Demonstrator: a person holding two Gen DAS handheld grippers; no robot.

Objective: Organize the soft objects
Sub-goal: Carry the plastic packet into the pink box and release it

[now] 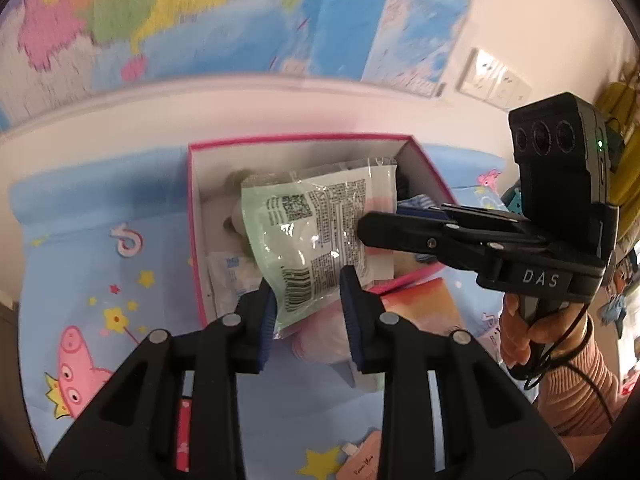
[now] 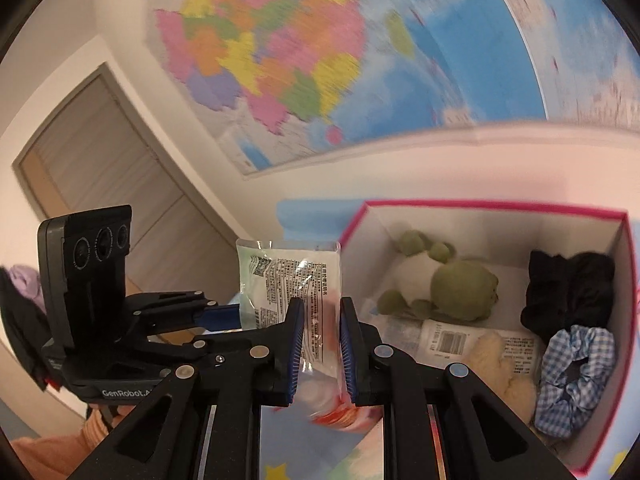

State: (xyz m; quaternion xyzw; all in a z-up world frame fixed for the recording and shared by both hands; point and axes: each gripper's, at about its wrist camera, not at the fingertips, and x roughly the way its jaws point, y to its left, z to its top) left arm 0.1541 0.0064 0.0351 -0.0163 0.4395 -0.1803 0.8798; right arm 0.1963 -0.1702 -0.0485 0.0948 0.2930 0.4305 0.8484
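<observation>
Left gripper (image 1: 308, 312): jaws nearly closed, pads on the lower end of a clear packet (image 1: 316, 232) with printed text and a barcode. No earlier view supports more than that the packet sits between the pads; contact looks light.

Right gripper (image 2: 320, 344): jaws nearly closed, clamped on the same packet (image 2: 296, 276), which stands upright between its pads. In the left view this gripper (image 1: 362, 230) enters from 3 o'clock and meets the packet's right edge; a hand (image 1: 520, 340) in a pink ribbed sleeve holds its grip.

The packet hangs in the air between both grippers, over the near edge of a pink-rimmed box (image 1: 192, 208).

Box contents, right view: green-and-white plush (image 2: 448, 284) at 12 o'clock in the box; black fabric (image 2: 568, 292) at 2 o'clock; blue gingham scrunchie (image 2: 576, 372) at 4 o'clock against the right wall (image 2: 624, 280); cream fluffy item (image 2: 504, 364) at 6 o'clock, lying on flat barcoded packs (image 2: 448, 338).

The box stands on a blue cartoon-print sheet (image 1: 80, 248). A wall map (image 2: 320, 48) hangs behind; a door (image 2: 100, 168) lies at 9 o'clock in the right view.
</observation>
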